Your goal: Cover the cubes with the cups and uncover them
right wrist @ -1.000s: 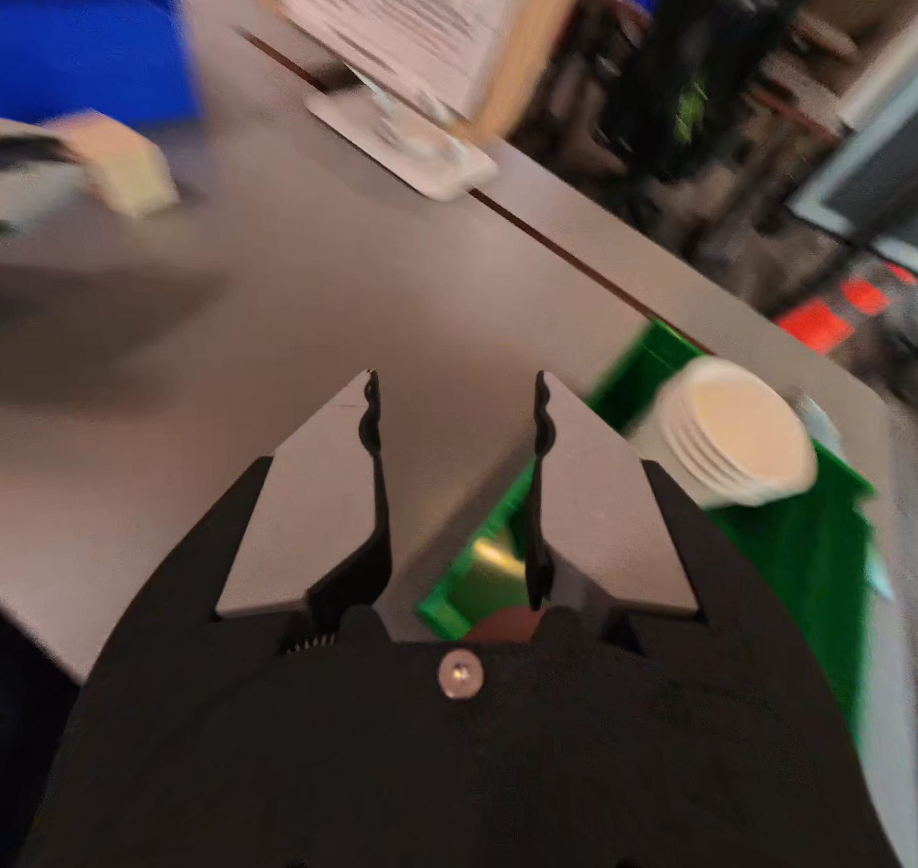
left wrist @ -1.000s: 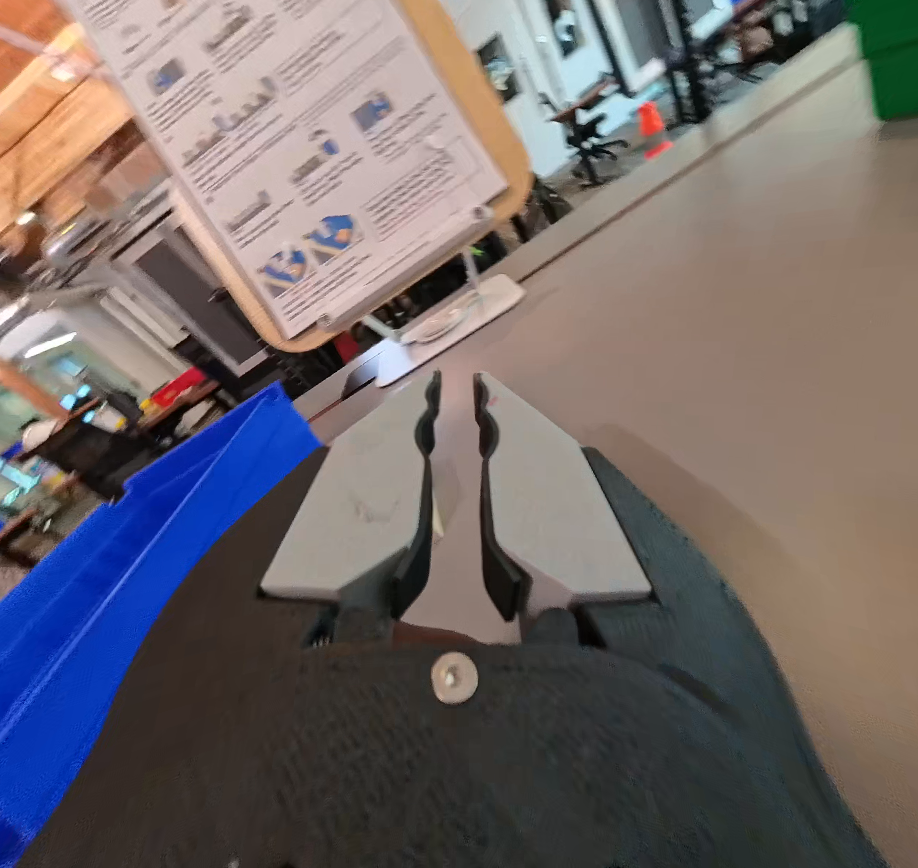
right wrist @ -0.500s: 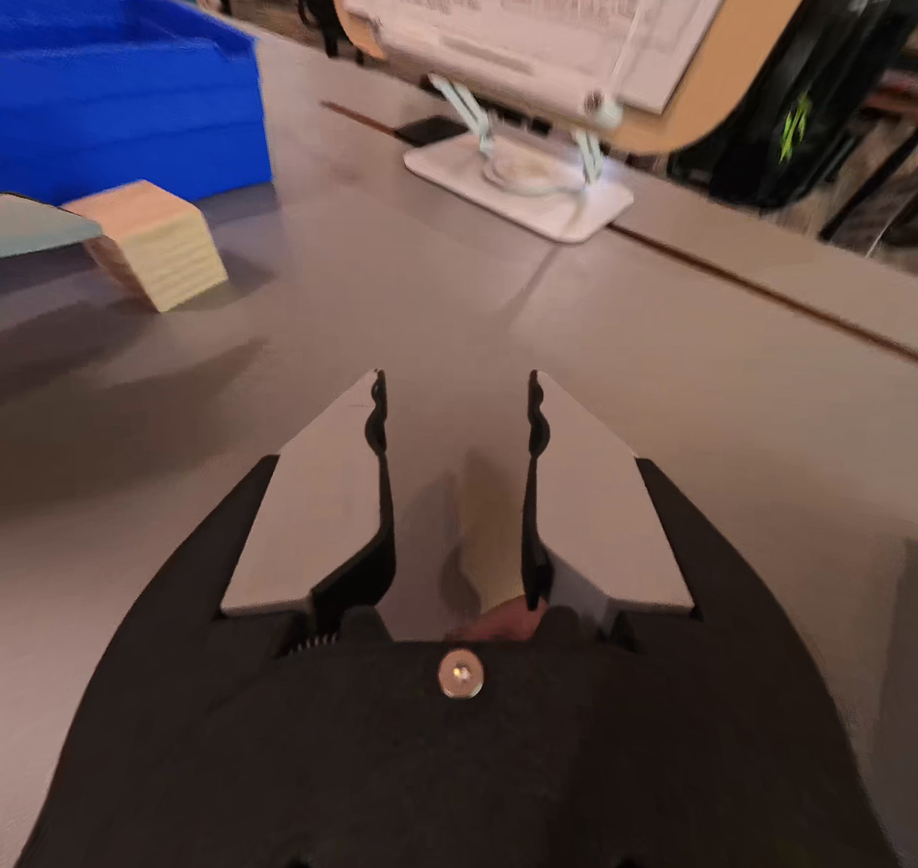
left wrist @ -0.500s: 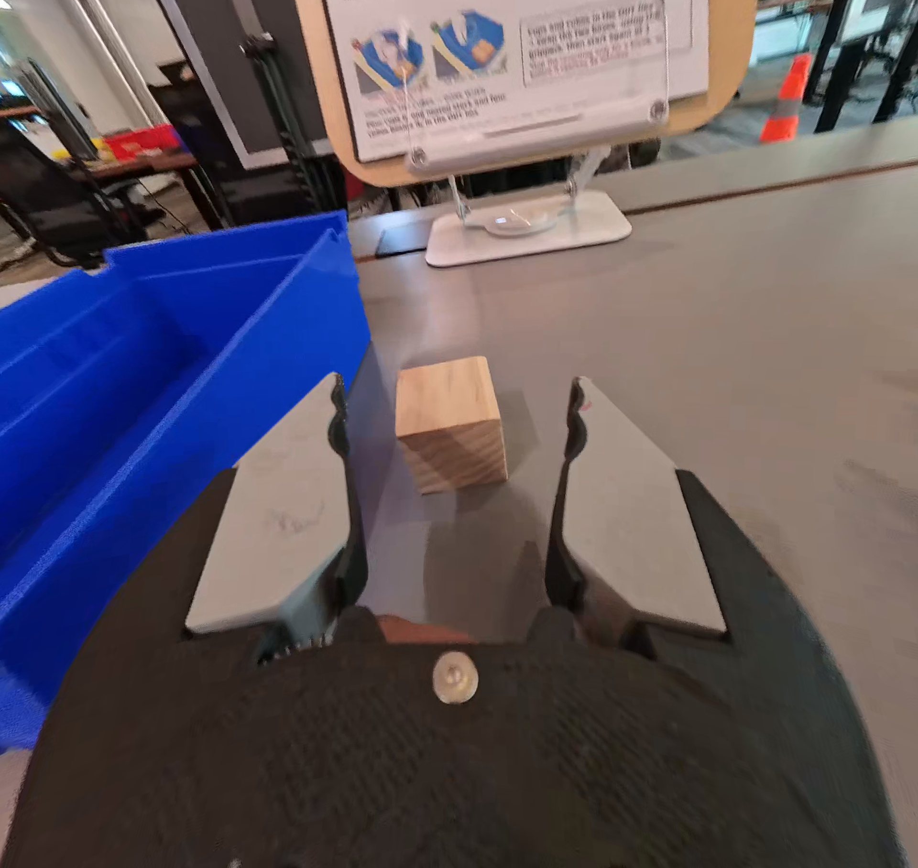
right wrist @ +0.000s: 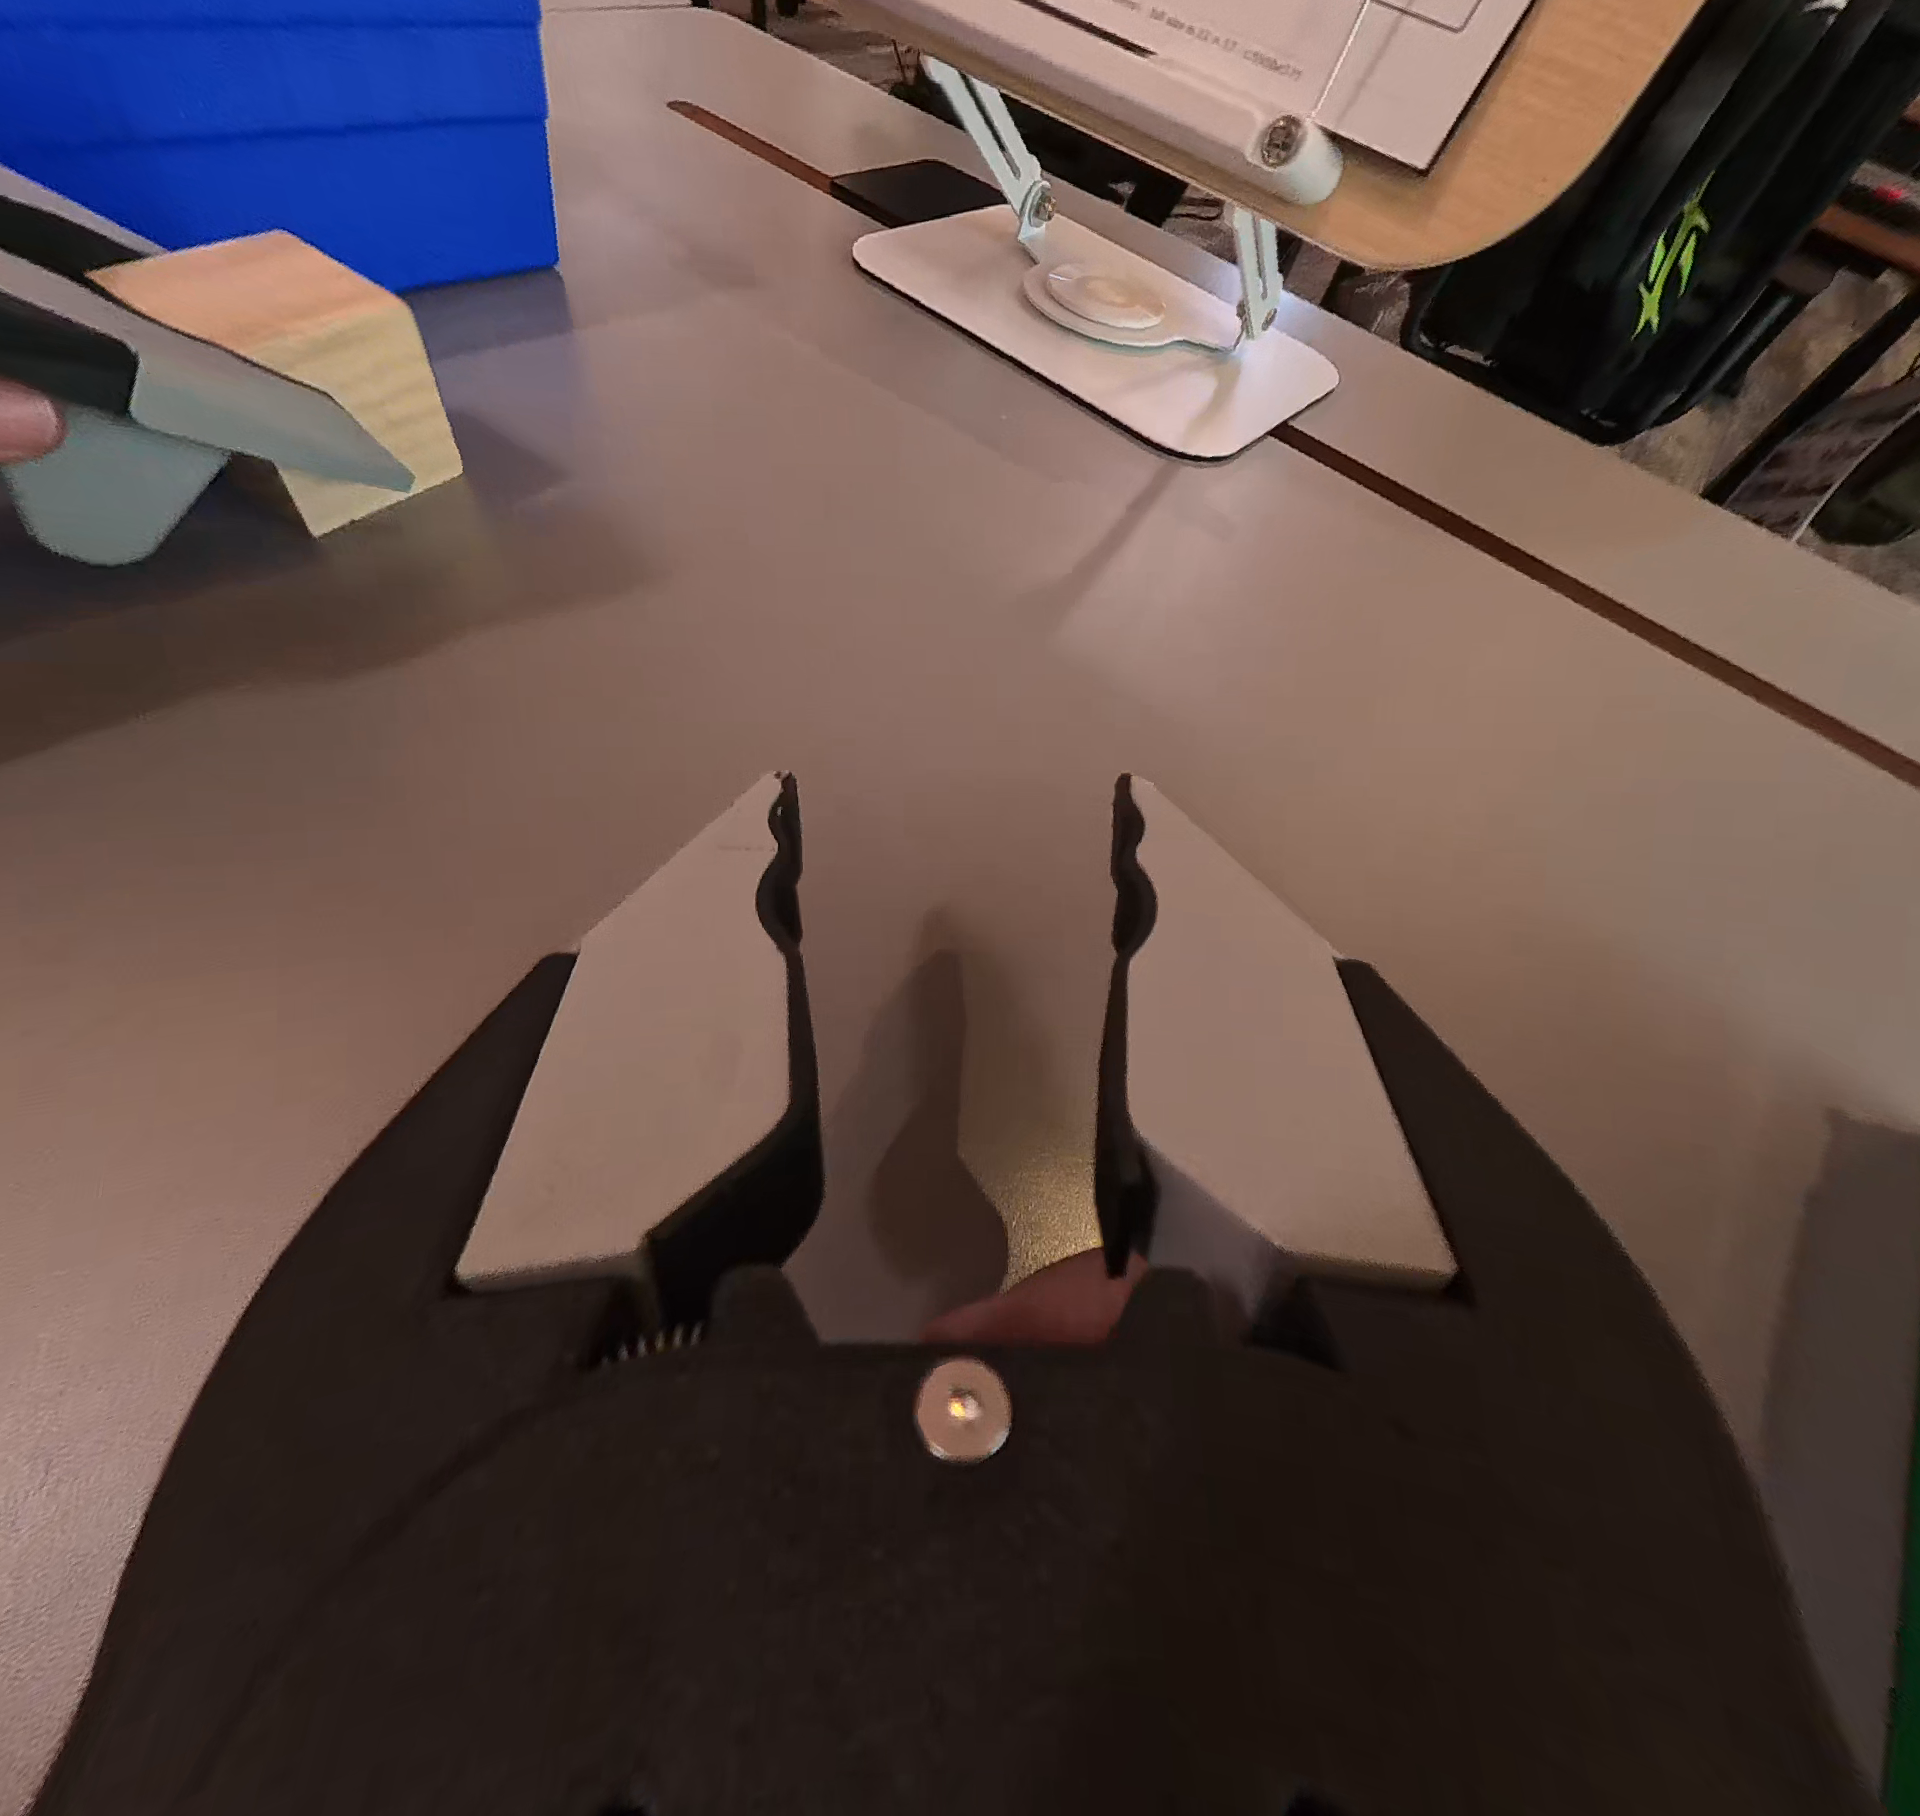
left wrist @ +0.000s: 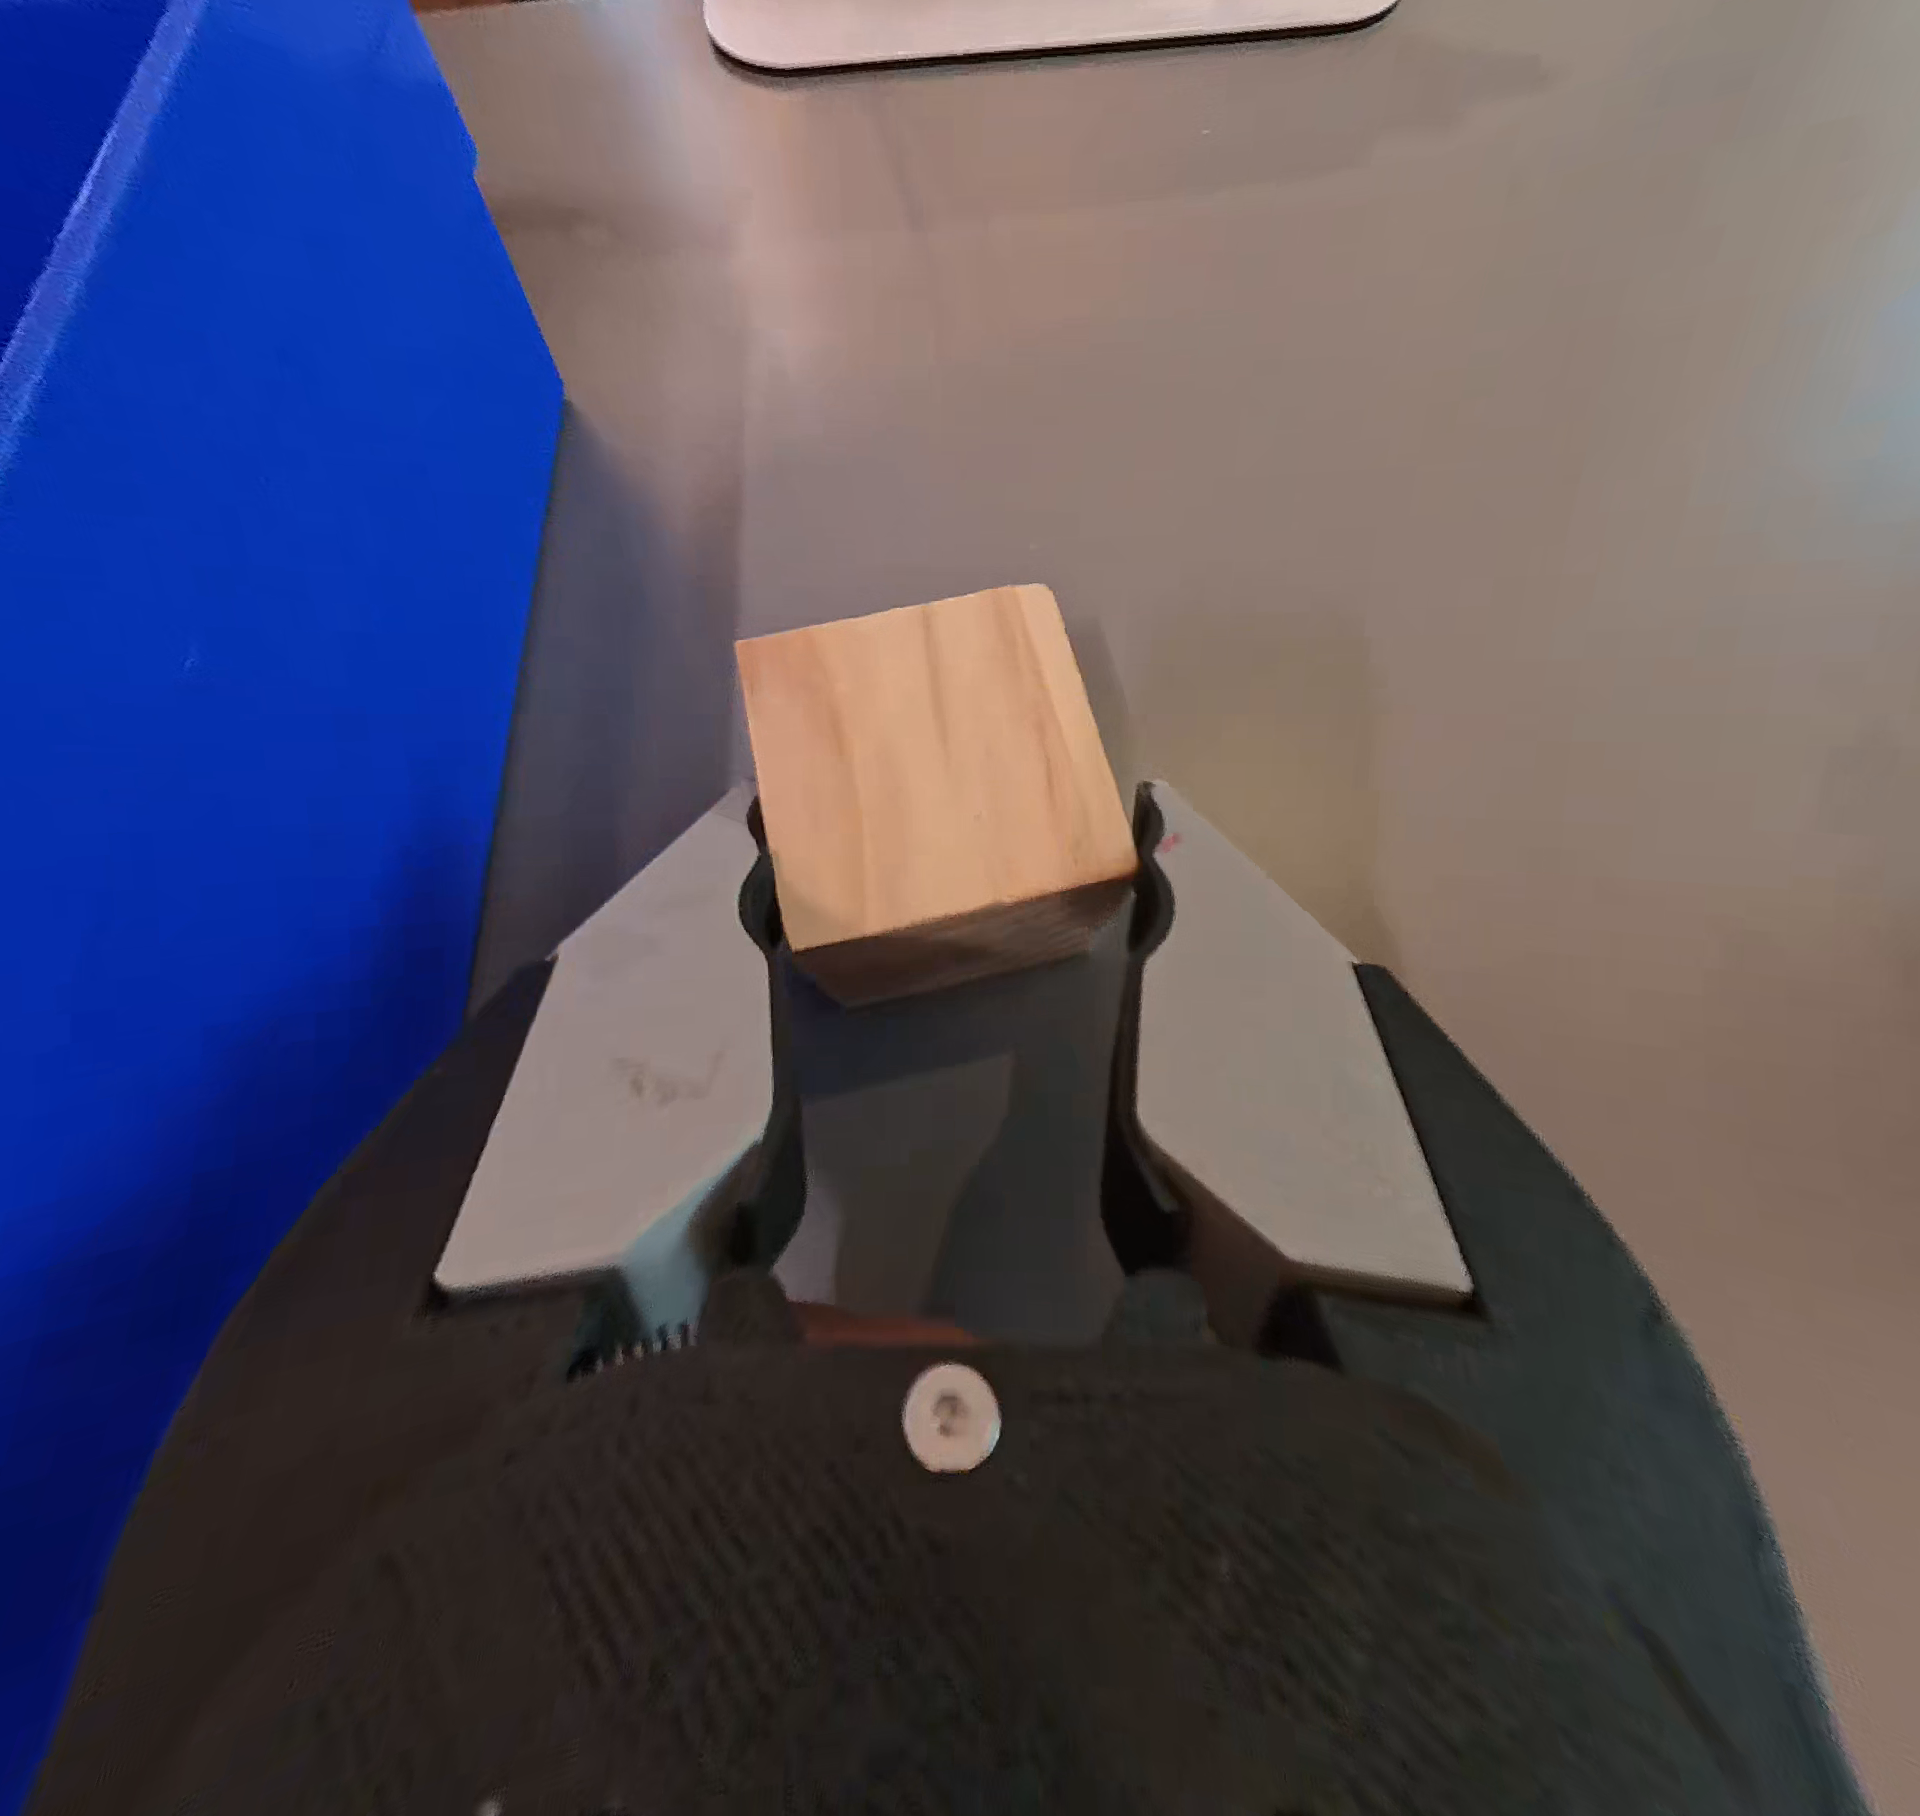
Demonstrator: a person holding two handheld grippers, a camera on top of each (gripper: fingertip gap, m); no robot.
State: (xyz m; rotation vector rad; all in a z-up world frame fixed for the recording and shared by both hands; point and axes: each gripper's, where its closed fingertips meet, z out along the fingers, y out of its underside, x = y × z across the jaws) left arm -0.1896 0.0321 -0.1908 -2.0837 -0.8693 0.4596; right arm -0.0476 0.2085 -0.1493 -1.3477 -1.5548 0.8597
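Observation:
A wooden cube (left wrist: pixel 925 779) rests on the grey table (left wrist: pixel 1403 519) beside the blue bin. My left gripper (left wrist: pixel 945 810) is open, and the near half of the cube stands between its fingertips, with both pads close against its sides. The right wrist view shows the same cube (right wrist: pixel 301 312) at the far left on the table, with one left finger (right wrist: pixel 260 416) in front of it. My right gripper (right wrist: pixel 951 790) is open and empty, low over bare table. No cup is in view.
A blue bin (left wrist: pixel 208 623) stands right beside the cube on its left; it also shows in the right wrist view (right wrist: pixel 270 83). A white stand base (right wrist: pixel 1101 332) carrying a tilted board with a printed sheet (right wrist: pixel 1247 21) sits at the back. A green edge (right wrist: pixel 1907 1662) shows at the far right.
My left gripper opened wide, swung down to the cube, moved forward around it and narrowed its jaws. My right gripper swung away from the green bin with cups and now faces the stand, still open.

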